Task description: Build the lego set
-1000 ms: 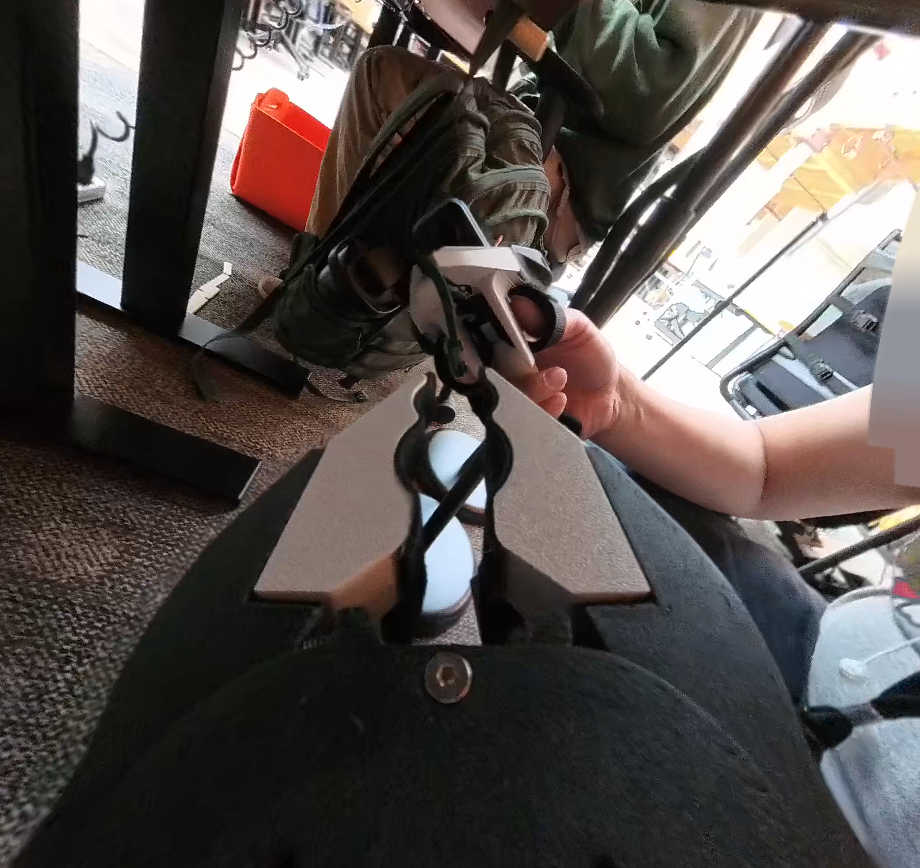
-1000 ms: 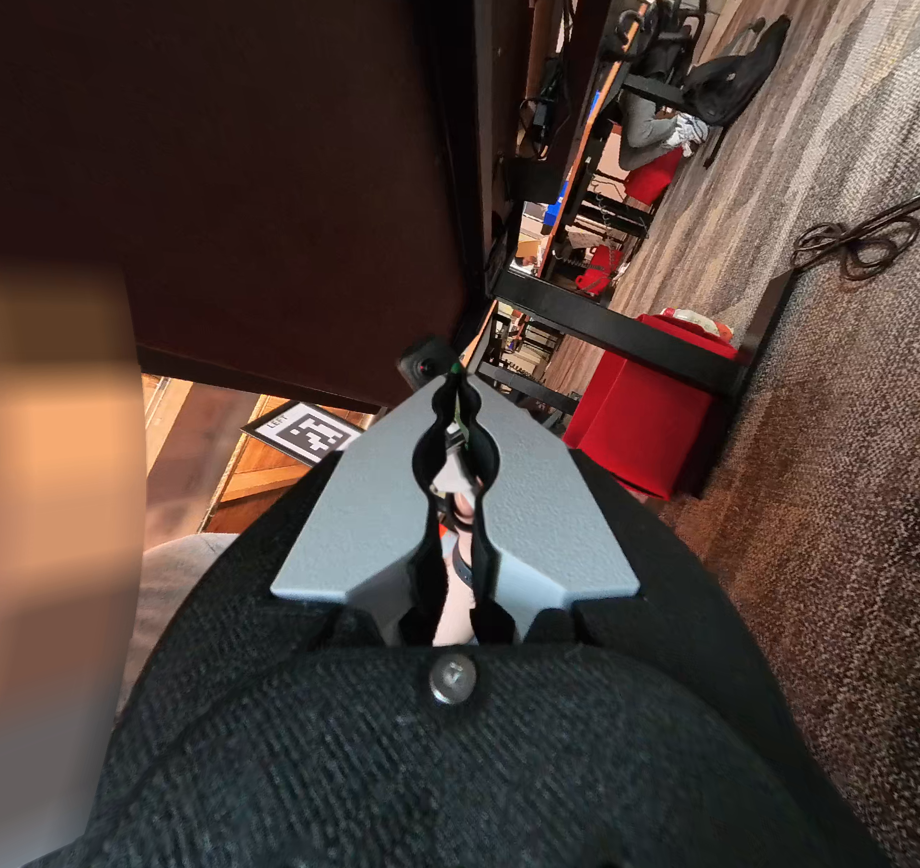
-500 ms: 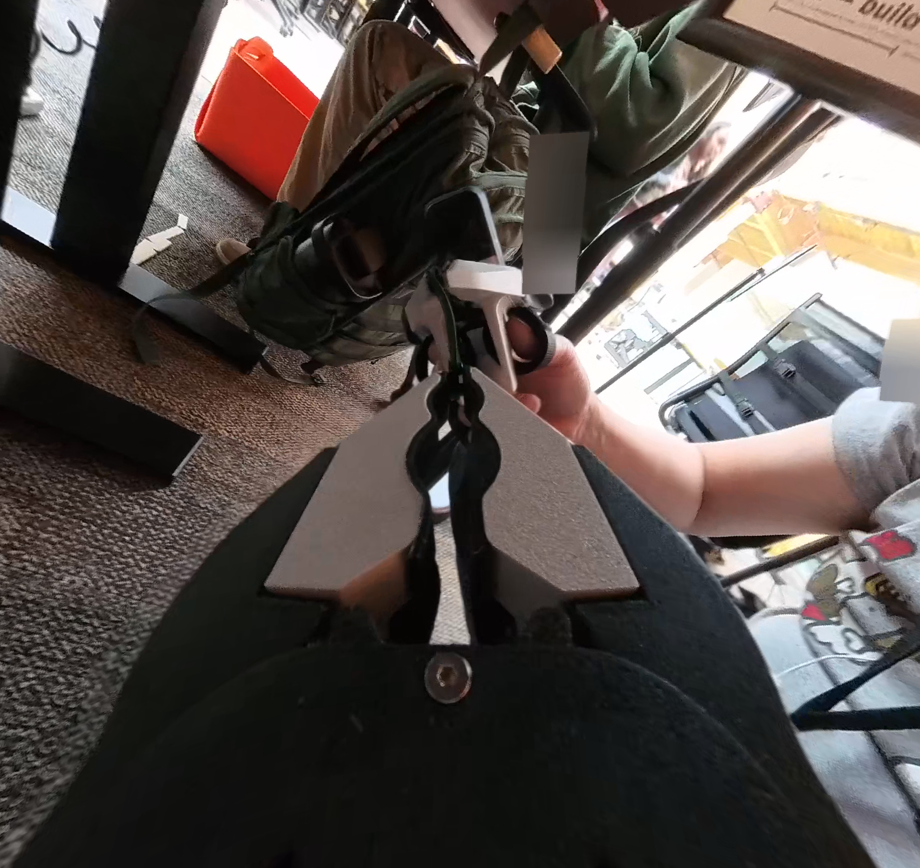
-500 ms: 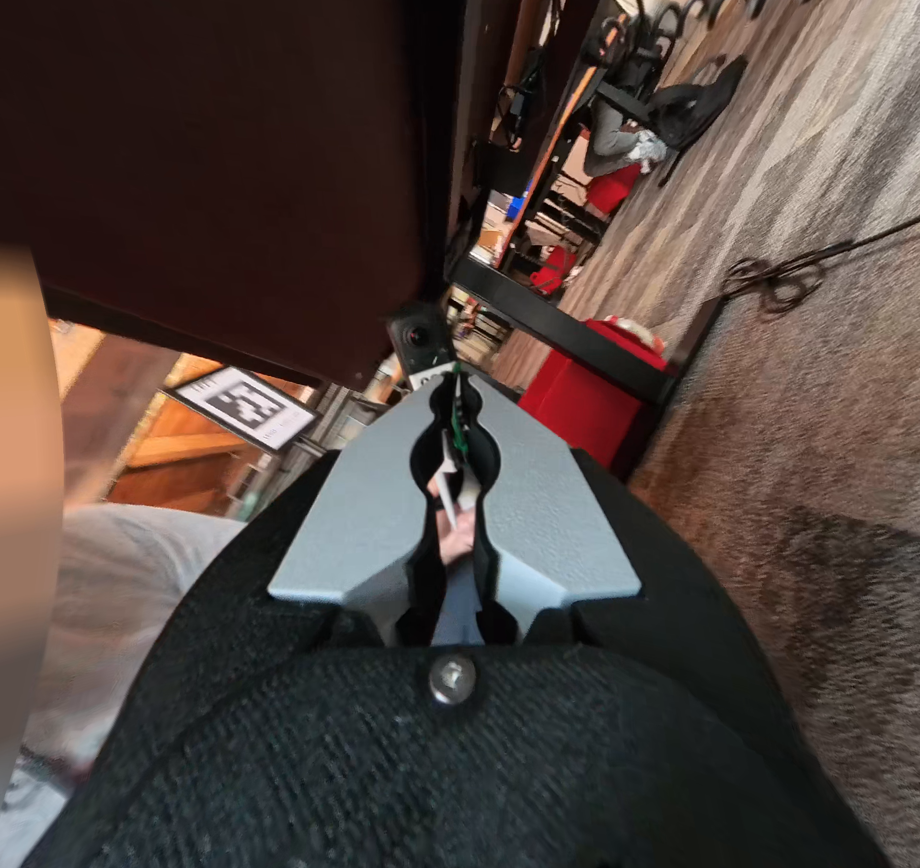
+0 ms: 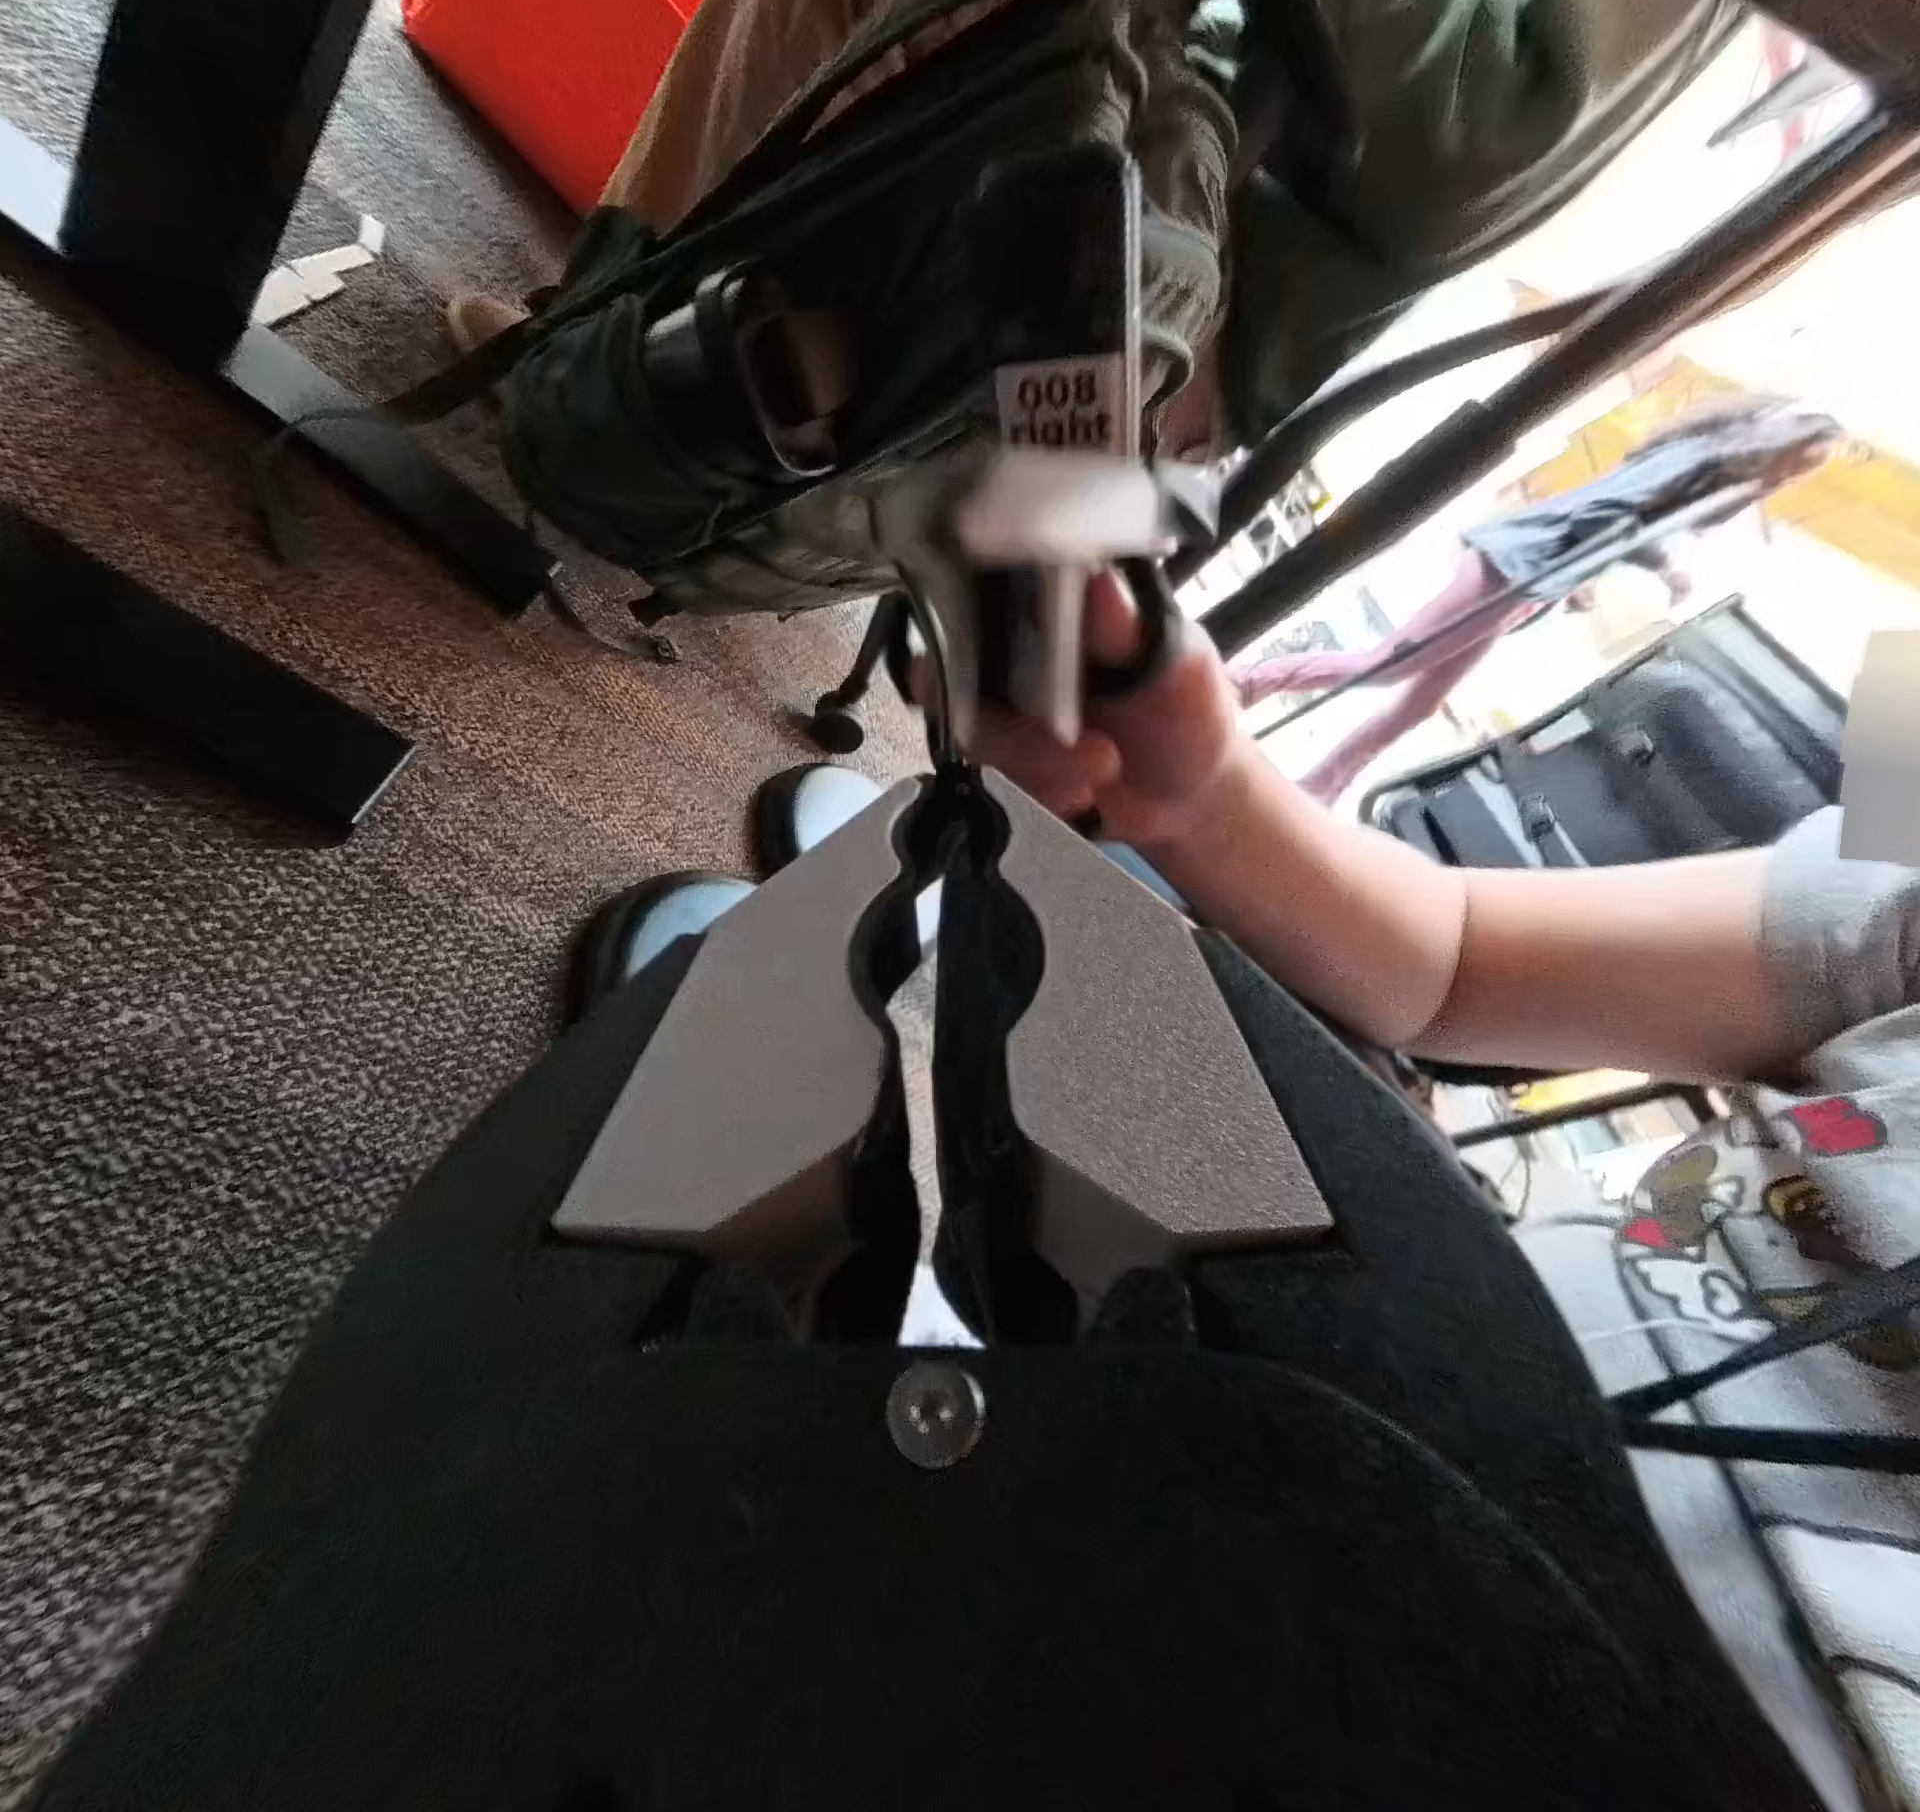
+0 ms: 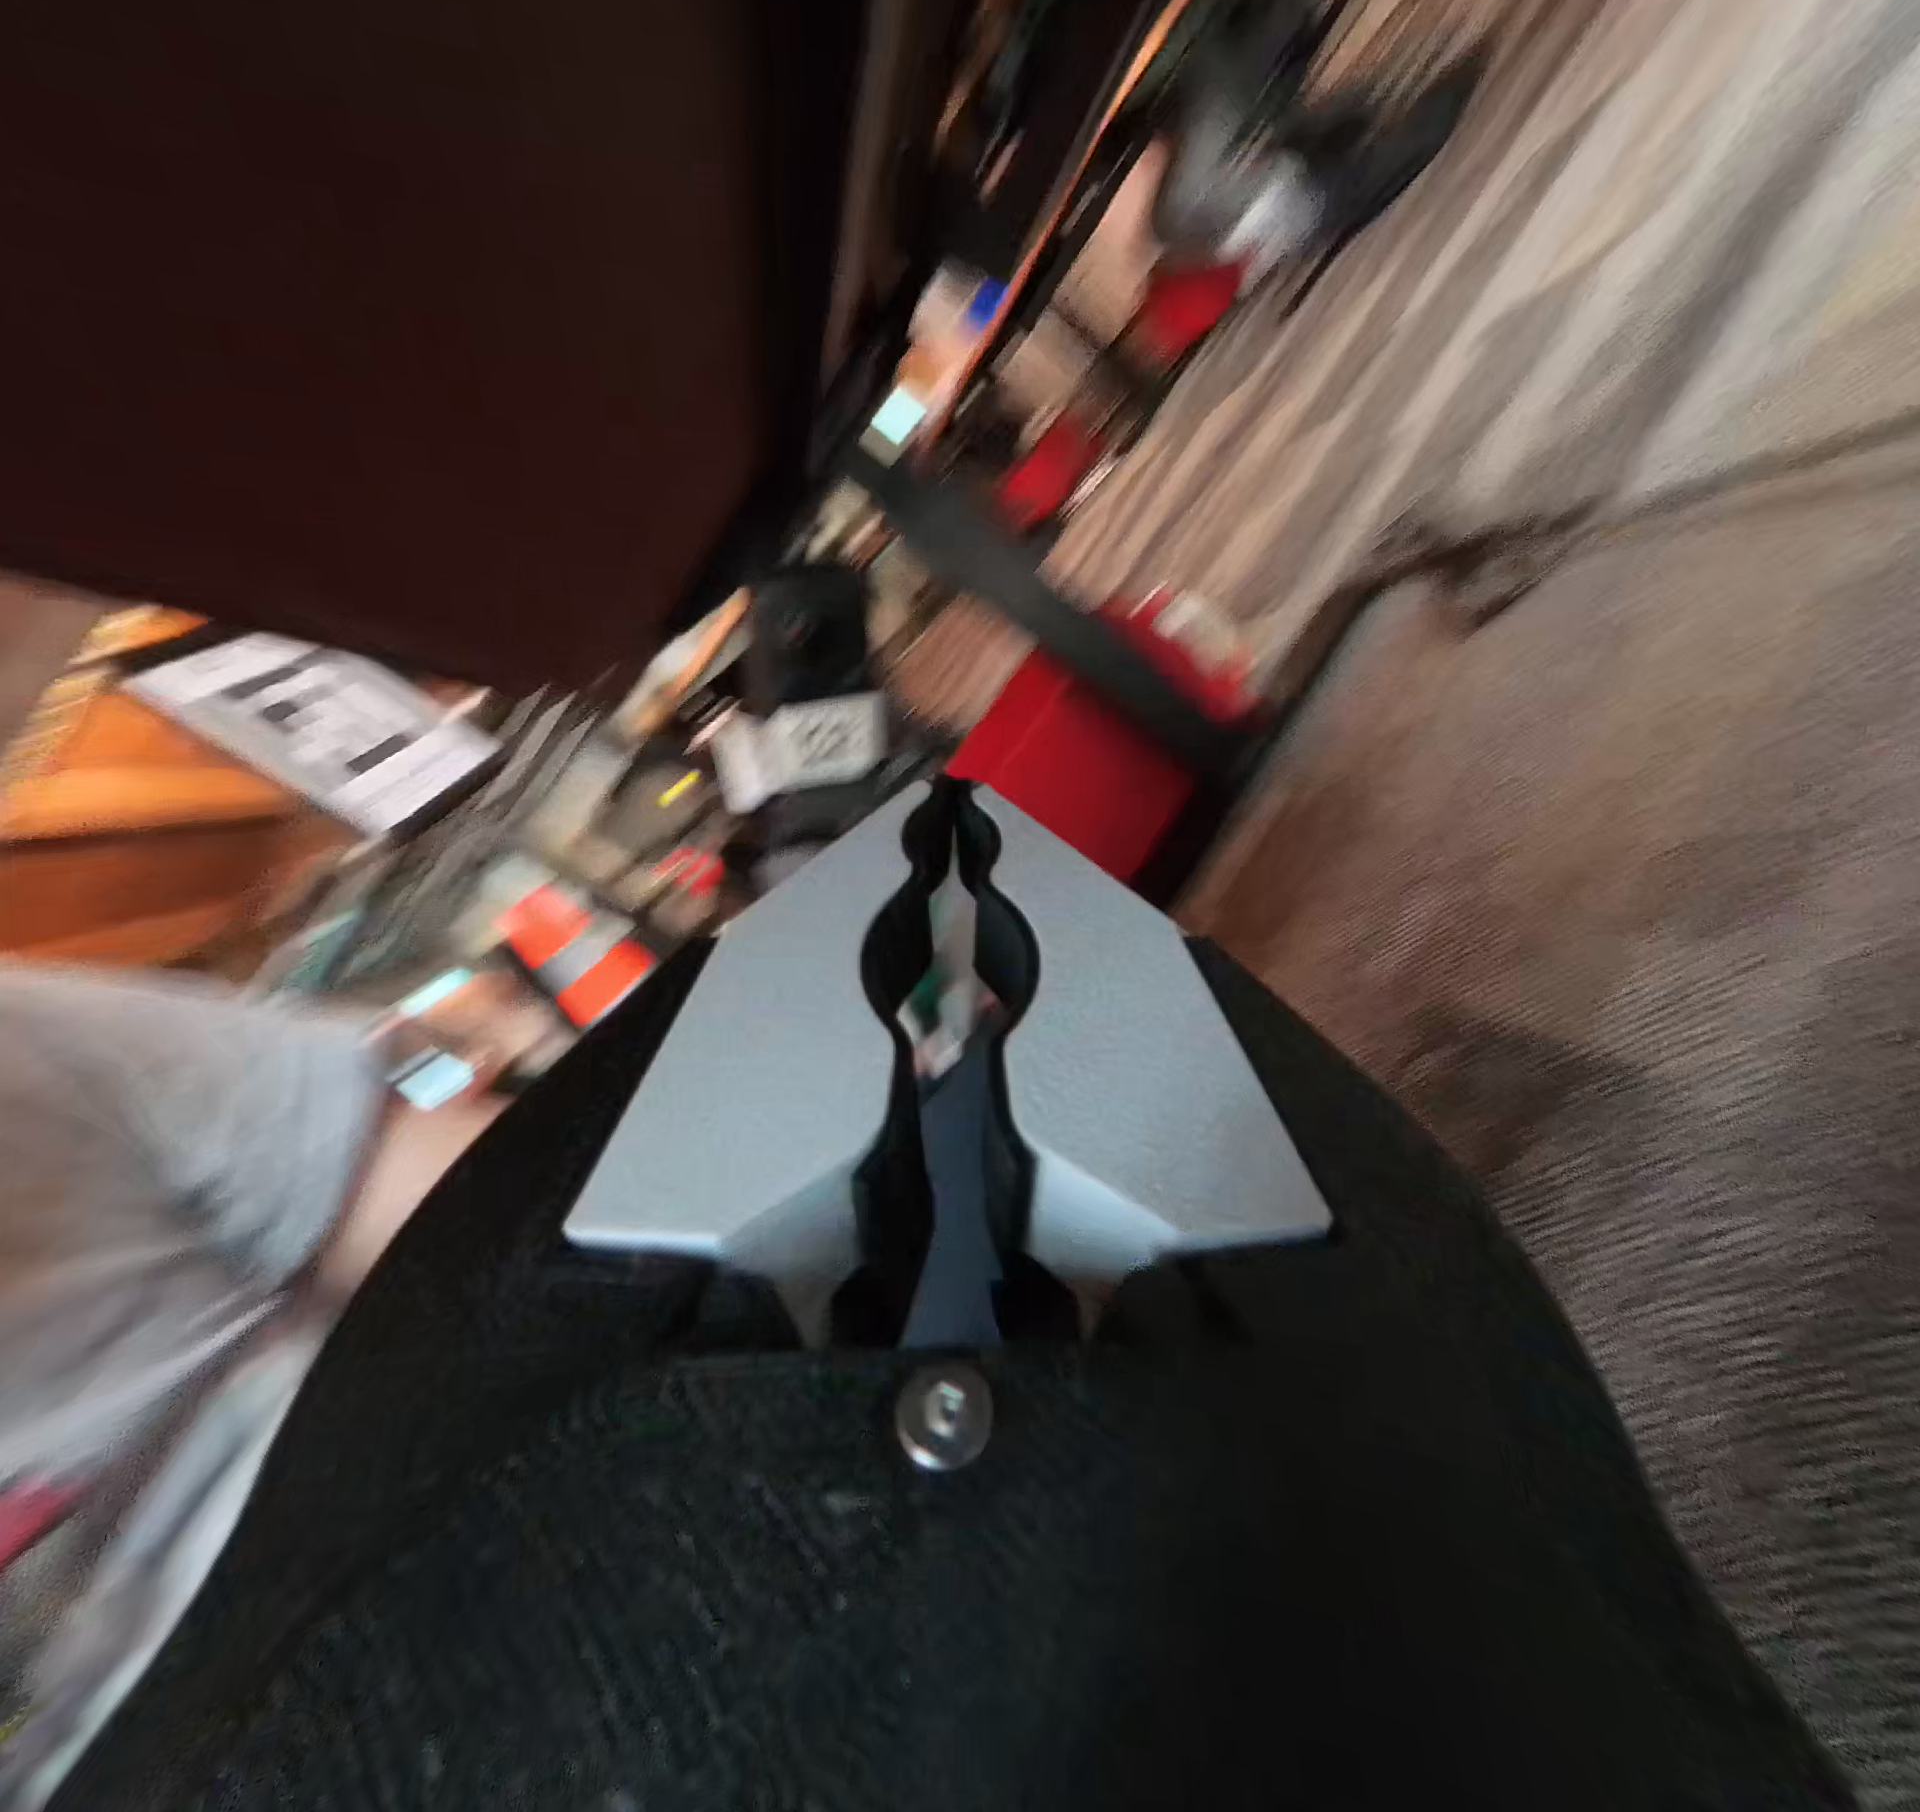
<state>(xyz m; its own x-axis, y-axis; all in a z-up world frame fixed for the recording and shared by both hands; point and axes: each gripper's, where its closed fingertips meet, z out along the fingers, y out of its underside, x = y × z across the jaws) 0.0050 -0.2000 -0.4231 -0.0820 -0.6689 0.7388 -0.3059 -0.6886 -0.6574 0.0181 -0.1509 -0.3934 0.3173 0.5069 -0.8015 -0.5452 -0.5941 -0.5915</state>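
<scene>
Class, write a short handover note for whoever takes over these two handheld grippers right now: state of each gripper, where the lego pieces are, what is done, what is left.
Left gripper: shut, empty, held low over the carpet.
Right gripper: shut, empty; its view is motion-blurred, aimed under a dark tabletop.
A hand holds the right gripper's handle.
Lego pieces: none visible in either view.
Done: nothing can be confirmed.
Left: locate the set, then the whole build.
</scene>
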